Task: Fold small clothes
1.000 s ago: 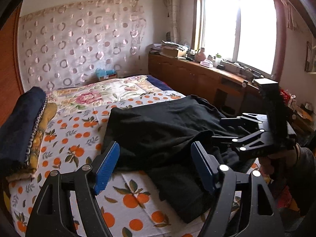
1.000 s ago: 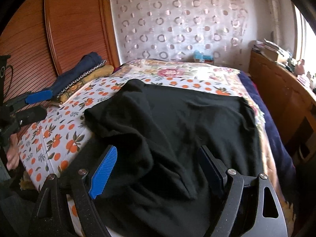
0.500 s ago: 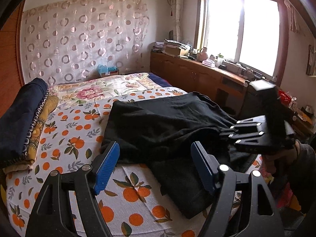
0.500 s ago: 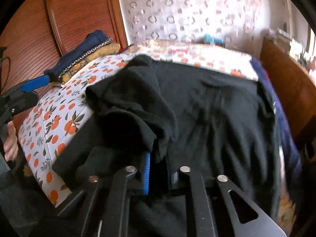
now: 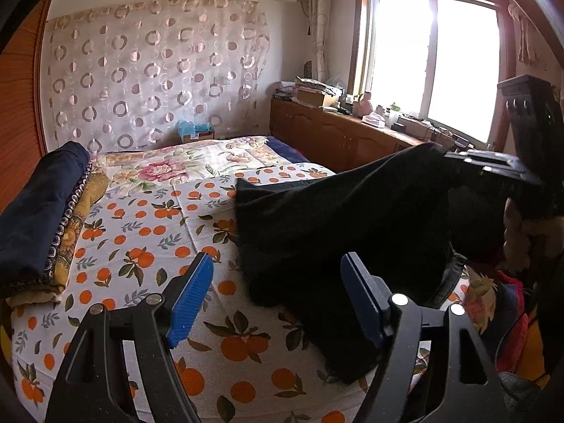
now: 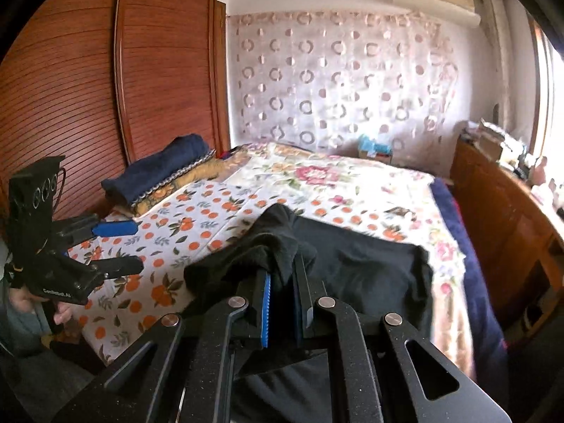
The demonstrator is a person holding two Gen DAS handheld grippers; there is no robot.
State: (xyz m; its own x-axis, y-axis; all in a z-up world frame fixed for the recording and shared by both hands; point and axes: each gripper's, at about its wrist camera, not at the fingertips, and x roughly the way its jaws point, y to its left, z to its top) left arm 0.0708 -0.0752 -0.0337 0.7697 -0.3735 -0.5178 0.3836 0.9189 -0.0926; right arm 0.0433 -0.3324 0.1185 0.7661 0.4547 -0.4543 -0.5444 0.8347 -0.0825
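A black garment (image 5: 335,225) lies on the bed with the orange-print sheet (image 5: 141,232). My right gripper (image 6: 283,282) is shut on a bunched edge of the garment (image 6: 271,246) and holds it lifted above the bed; in the left wrist view it (image 5: 454,162) shows at the right with the cloth hanging from it. My left gripper (image 5: 278,282) is open and empty, above the sheet just left of the garment's near part. In the right wrist view it (image 6: 116,246) shows at the left beside the bed, jaws apart.
Folded navy and yellow blankets (image 5: 42,218) are stacked at the bed's left by a wooden wardrobe (image 6: 105,88). A wooden cabinet (image 5: 338,141) with clutter runs under the window on the right. A blue tissue box (image 5: 195,130) stands at the head.
My right gripper closed on the garment's edge and has lifted it up off the bed. My left gripper stayed open and drew back a little.
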